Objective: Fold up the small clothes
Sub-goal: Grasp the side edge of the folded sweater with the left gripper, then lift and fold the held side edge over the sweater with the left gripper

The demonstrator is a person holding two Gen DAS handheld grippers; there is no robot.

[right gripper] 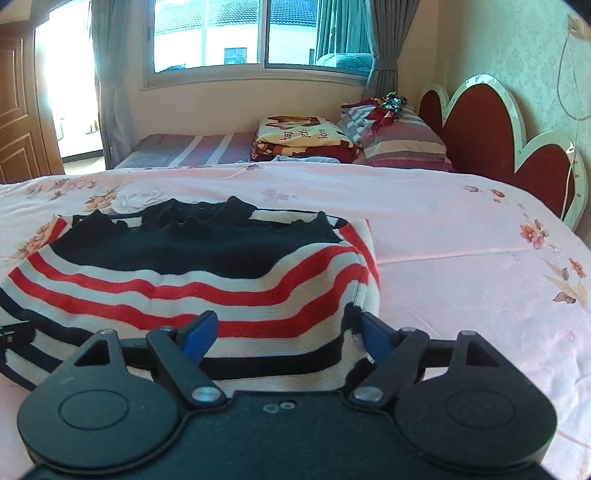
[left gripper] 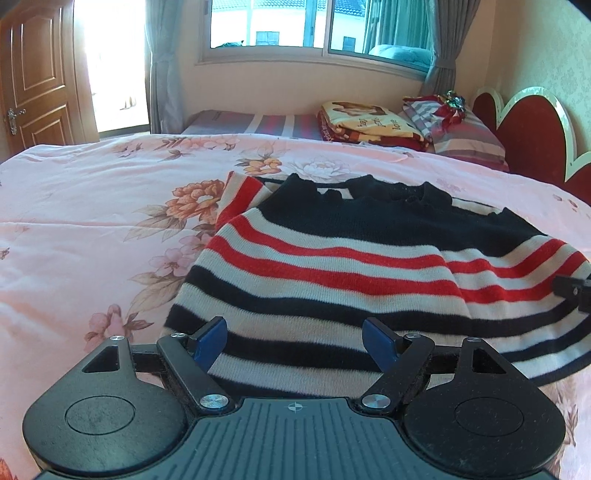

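A small knitted sweater (left gripper: 351, 266) with black, red and white stripes lies folded on the pink floral bedspread (left gripper: 92, 206), black collar at the far side. My left gripper (left gripper: 295, 341) hovers open over its near left part, blue pads wide apart and holding nothing. My right gripper (right gripper: 288, 334) stands open over the near right corner of the sweater (right gripper: 192, 280); its right pad is beside the folded edge. A tip of the right gripper shows at the right edge of the left wrist view, a tip of the left gripper at the left edge of the right wrist view.
At the far side of the bed lie a folded yellow and red blanket (left gripper: 365, 122) and striped pillows (left gripper: 461, 133), against a red headboard (left gripper: 528, 125). A window (left gripper: 317, 26) is behind, a wooden door (left gripper: 37, 81) at the left. Bare bedspread (right gripper: 461, 258) lies to the sweater's right.
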